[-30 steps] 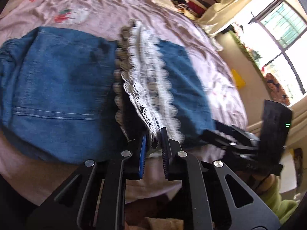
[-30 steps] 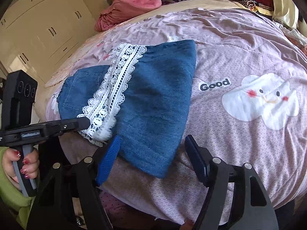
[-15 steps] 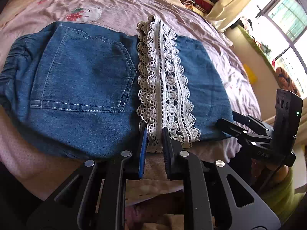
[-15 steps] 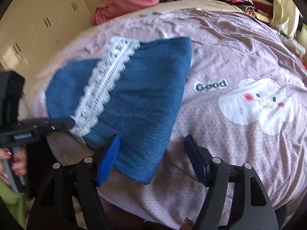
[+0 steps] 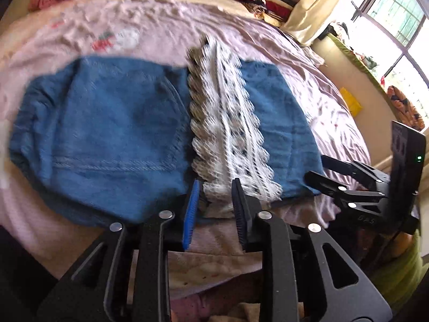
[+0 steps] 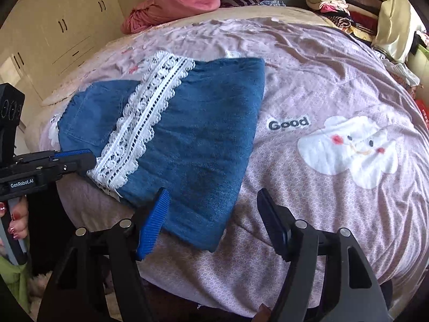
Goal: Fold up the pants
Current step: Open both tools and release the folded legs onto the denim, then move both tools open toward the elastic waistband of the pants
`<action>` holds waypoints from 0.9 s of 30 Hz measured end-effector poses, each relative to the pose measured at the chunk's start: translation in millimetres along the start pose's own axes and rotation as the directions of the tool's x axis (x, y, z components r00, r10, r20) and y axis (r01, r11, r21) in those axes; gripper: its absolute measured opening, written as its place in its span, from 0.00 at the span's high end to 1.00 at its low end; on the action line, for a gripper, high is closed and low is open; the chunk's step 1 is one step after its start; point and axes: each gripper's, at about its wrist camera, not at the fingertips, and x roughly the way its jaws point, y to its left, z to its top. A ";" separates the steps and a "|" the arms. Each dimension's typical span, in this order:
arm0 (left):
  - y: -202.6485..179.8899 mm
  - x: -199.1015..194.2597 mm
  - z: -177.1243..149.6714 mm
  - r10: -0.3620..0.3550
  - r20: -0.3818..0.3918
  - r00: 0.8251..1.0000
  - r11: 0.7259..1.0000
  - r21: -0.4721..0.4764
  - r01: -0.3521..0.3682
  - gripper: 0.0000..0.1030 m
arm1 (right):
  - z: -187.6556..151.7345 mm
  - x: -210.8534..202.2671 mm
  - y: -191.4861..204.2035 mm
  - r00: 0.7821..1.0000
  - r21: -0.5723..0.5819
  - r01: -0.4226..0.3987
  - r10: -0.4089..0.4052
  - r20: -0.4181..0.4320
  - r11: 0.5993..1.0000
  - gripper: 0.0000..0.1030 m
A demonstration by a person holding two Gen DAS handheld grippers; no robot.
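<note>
Writing: "GenRobot.AI" on my left hand-held gripper [image 6: 77, 161]; "Good" on the bedsheet [image 6: 335, 86].
Left: jaws opening beside the lace trim [image 5: 230, 134].
Right hand-held gripper [image 6: 214, 217]: wide, empty.
Denim pants [image 6: 193, 145]: folded on bed.

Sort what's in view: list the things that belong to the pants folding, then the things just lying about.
Job: denim pants, their lace hem, left claw opening at the hem, right claw.

Lying about: pink bundle, clothes stack, yellow item.
</note>
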 end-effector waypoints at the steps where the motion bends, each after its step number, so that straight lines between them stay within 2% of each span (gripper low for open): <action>1: -0.1 -4.3 1.0 0.009 0.012 1.000 1.000 0.007 -0.009 0.75 | 1.5 -4.1 1.7 1.000 -0.004 -0.006 0.006 0.009 1.000 0.35; 2: -0.9 -7.2 2.5 0.012 0.018 1.000 1.000 0.009 -0.012 0.69 | 2.8 -7.3 2.8 1.000 -0.006 -0.009 0.009 0.015 1.000 0.35; 10: 0.0 -35.0 8.1 0.115 0.098 0.989 0.992 0.048 -0.120 0.56 | 18.5 -21.2 22.3 0.999 -0.048 -0.011 0.013 0.050 0.999 0.26; 14: 7.7 -46.2 7.5 0.133 0.120 0.984 0.990 0.027 -0.137 0.46 | 28.4 -25.9 32.7 0.998 -0.063 -0.026 0.030 0.064 0.998 0.25; 27: 51.4 -72.9 2.9 0.189 0.161 0.969 0.981 -0.073 -0.180 0.26 | 65.6 -23.2 76.2 0.996 -0.155 -0.037 0.050 0.080 0.987 0.16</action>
